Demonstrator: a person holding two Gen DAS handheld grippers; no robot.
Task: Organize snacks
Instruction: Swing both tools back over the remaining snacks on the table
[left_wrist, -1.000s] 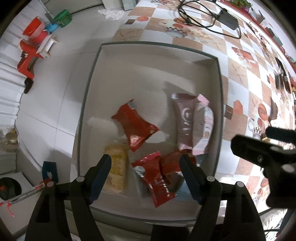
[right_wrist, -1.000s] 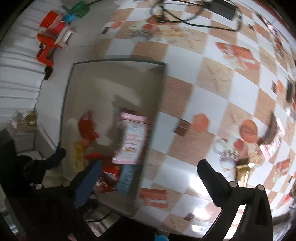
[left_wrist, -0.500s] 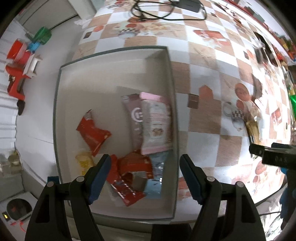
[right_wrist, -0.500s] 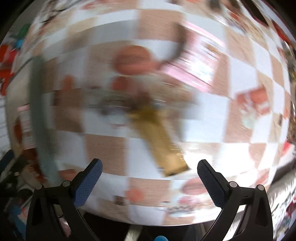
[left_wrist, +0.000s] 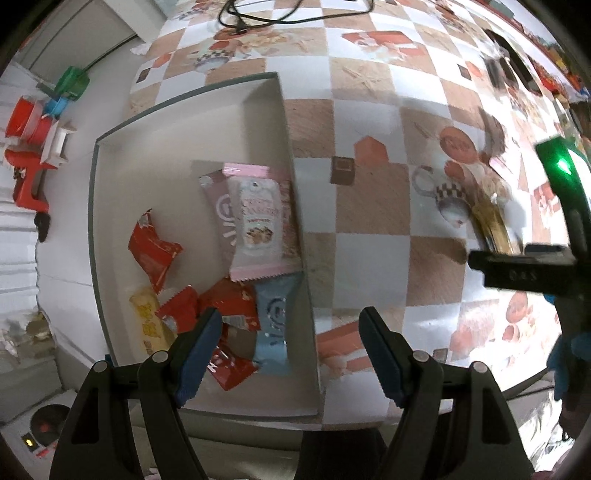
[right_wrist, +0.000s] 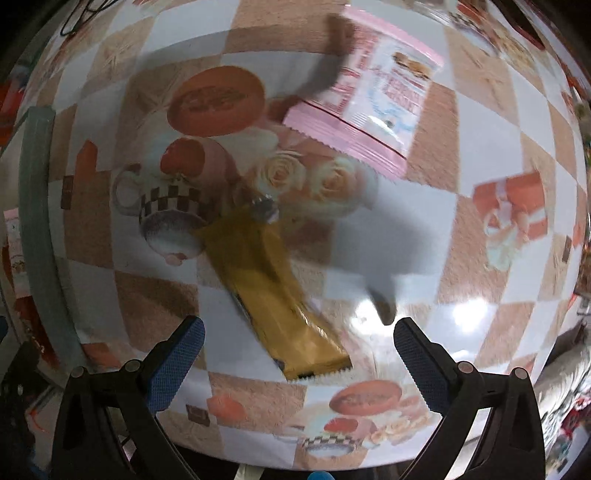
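The checkered tabletop carries a shallow white tray at 9 o'clock in the left wrist view. In the tray lie a pink snack packet, a blue packet, a yellow one and several red wrappers. Outside it, in the right wrist view, a second pink packet lies at 1 o'clock and a gold snack bar at centre. The left tongs are spread wide over the tray's right wall, gripping nothing. The right tongs are spread above the gold bar's near end, apart from it.
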